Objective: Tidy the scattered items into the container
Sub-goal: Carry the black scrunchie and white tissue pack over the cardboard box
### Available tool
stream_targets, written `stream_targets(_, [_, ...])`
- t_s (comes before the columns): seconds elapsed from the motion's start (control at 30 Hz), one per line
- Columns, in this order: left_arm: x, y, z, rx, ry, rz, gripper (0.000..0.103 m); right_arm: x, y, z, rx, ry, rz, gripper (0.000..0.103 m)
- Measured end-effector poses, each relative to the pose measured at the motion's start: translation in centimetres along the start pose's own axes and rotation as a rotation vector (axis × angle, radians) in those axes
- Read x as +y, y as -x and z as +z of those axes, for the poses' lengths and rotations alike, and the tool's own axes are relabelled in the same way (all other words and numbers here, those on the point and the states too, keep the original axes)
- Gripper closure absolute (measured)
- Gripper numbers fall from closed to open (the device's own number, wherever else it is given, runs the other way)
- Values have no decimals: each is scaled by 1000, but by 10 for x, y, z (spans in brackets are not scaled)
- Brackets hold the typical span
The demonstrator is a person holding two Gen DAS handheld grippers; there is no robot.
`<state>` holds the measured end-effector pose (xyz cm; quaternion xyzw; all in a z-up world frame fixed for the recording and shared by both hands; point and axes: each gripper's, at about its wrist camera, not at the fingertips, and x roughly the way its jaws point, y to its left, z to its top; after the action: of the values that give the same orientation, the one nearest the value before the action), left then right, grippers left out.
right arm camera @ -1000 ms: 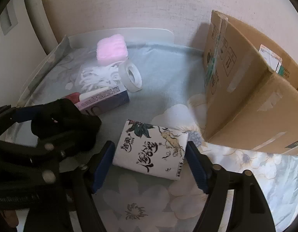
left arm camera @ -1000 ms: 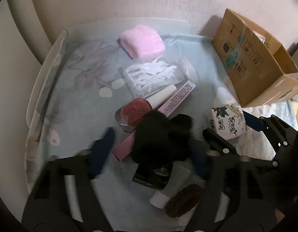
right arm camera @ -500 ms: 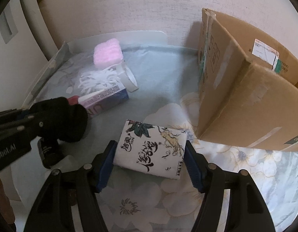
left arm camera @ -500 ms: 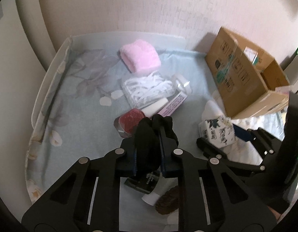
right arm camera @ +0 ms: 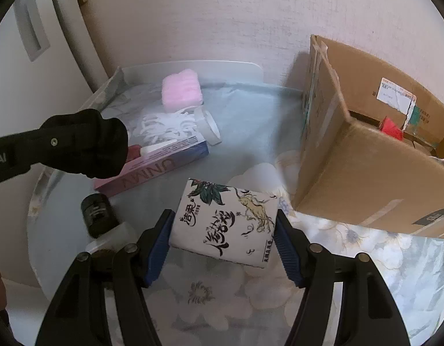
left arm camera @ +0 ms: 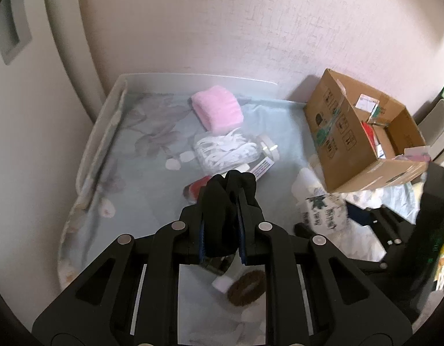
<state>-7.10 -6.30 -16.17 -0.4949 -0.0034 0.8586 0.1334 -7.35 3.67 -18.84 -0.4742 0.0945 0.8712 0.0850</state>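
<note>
Left tongs (left arm camera: 222, 225): closed tight on a bundle of black cloth (left arm camera: 232, 199), which is pinched between the blue pads and held clear above the floral bed sheet (left arm camera: 135, 190). In the right wrist view the same cloth (right arm camera: 89, 144) hangs at the left, above the pink-and-blue carton (right arm camera: 167, 164).

Right tongs (right arm camera: 225, 239): about half open, the pads pressing both sides of a printed tissue pack (right arm camera: 225, 225), which sits tilted, just beside the near corner of the open cardboard box (right arm camera: 366, 178).

Box, in the left wrist view (left arm camera: 363, 147): open top, some items already inside, standing at the right against the wall.

On the sheet: pink sponge (left arm camera: 217, 111), bag of white strips (left arm camera: 225, 151), tape roll (left arm camera: 269, 150), red-capped bottle (left arm camera: 196, 191), small black bottle (right arm camera: 96, 214) and brown hair ring (left arm camera: 246, 288).

Change from one second ago: the left tongs then stood open around the cloth as it lay on the pile; they have since shut on it and lifted it. The right tongs hold the tissue pack as before, raised slightly.
</note>
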Motion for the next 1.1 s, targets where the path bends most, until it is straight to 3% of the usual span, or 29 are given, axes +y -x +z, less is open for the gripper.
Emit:
stream_targets(0.3, [-8, 59, 24, -72, -32, 11, 89, -3, 71, 27, -84, 27, 27, 40])
stream_targets(0.6, [-33, 106, 70, -134, -54, 5, 89, -39, 146, 65, -185, -4, -7, 40])
stream_targets(0.83, [-82, 111, 100, -168, -125, -33, 89, -85, 182, 81, -236, -21, -87, 40])
stream_targets(1.1, [-157, 86, 119, -152, -197, -110, 88, -142, 198, 82, -228, -65, -174, 40])
